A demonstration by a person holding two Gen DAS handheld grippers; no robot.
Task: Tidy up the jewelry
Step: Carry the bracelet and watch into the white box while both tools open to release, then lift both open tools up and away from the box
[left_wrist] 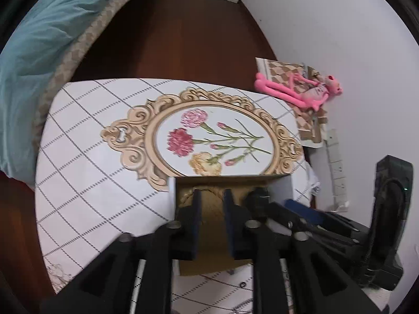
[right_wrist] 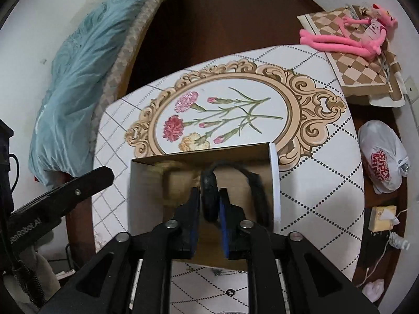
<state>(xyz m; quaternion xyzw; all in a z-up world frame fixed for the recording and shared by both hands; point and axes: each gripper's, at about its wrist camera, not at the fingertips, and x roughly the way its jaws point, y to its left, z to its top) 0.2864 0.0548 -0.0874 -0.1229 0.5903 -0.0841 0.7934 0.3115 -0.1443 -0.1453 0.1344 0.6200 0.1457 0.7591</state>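
Note:
A shallow cardboard box (right_wrist: 146,183) with a white rim (right_wrist: 275,183) lies on the table; it also shows in the left wrist view (left_wrist: 235,180). My right gripper (right_wrist: 209,191) is shut on a black beaded bracelet (right_wrist: 209,198) inside the box, with a black cord (right_wrist: 251,175) looping to the right. My left gripper (left_wrist: 212,196) is over the box, its jaws a little apart around a gold braided piece (left_wrist: 209,204); whether they grip it is unclear. The gold piece shows blurred in the right wrist view (right_wrist: 175,180).
The table has a white checked cloth with a flower print (left_wrist: 209,136). A pink plush toy (right_wrist: 348,39) lies on a checkered cushion (right_wrist: 366,78) at the back right. A white plastic bag (right_wrist: 382,162) sits right of the table. A bed with a blue blanket (right_wrist: 78,91) is at left.

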